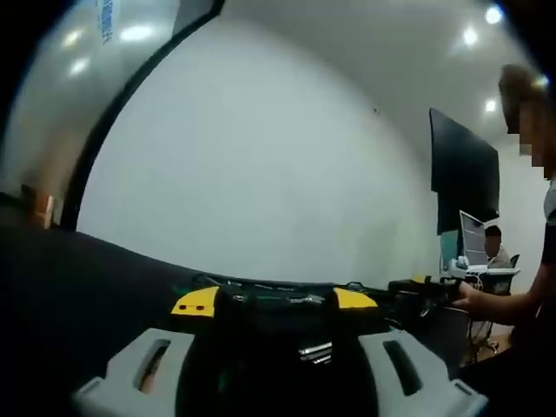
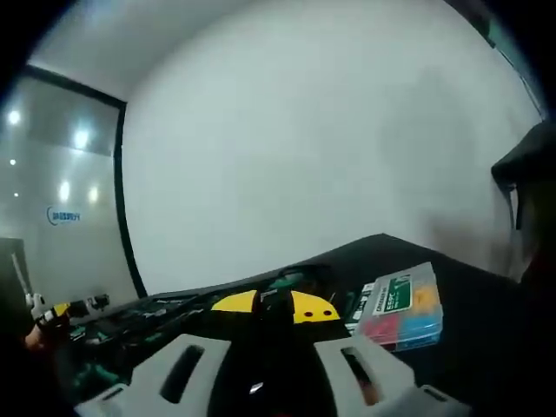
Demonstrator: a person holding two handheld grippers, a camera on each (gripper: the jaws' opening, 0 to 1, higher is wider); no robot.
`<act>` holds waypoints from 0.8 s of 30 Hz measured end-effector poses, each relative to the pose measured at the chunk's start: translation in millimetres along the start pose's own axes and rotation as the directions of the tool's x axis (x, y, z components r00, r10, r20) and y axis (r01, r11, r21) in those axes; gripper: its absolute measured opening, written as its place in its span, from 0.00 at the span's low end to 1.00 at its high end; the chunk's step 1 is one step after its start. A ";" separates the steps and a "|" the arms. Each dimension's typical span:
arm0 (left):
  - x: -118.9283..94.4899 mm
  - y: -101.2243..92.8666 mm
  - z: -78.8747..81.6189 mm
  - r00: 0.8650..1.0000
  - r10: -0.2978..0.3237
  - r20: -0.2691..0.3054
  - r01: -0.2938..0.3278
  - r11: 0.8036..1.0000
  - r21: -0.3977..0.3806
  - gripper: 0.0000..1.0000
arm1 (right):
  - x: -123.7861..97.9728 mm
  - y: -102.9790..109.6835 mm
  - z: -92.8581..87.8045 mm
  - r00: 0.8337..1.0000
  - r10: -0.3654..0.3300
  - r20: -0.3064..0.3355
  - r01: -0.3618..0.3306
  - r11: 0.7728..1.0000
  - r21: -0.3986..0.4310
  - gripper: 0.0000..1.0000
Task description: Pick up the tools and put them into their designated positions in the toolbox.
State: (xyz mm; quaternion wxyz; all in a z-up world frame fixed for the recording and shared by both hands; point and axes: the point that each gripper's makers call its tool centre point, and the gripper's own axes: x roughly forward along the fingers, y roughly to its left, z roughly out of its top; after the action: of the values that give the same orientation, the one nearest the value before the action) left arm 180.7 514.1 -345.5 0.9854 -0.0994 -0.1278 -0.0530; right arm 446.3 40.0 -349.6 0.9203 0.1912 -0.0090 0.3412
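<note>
left hand-held gripper (image 1: 276, 369) wide, holding nothing | right hand-held gripper (image 2: 271, 375) wide, holding nothing | toolbox (image 2: 274, 306) on dark surface (image 2: 469, 295), parts case (image 2: 401, 306) beside it

blk toolbox (image 1: 278, 308) w/ yellow latches (image 1: 195, 302), white wall (image 1: 261, 174)

1. On your right gripper view, the clear parts case (image 2: 401, 306) just right of the yellow-latched toolbox (image 2: 274, 306) carries a green label with white lettering, too small to read.
2. Left of the toolbox, the glass wall (image 2: 65, 215) bears a blue logo with illegible characters.
3. In your left gripper view, the glass panel (image 1: 104, 22) shows blurred blue lettering, unreadable.
</note>
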 end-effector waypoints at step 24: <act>3.5 21.0 0.7 0.999 0.047 0.003 -0.046 0.996 -0.074 0.49 | 10.4 -15.9 0.3 0.999 -0.032 -0.009 0.032 0.999 0.008 0.11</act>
State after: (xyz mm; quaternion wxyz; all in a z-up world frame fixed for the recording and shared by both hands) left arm 186.7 534.4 -347.8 0.9817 -0.1389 -0.1259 -0.0345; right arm 464.3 35.4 -353.2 0.9249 0.1933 -0.0003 0.3274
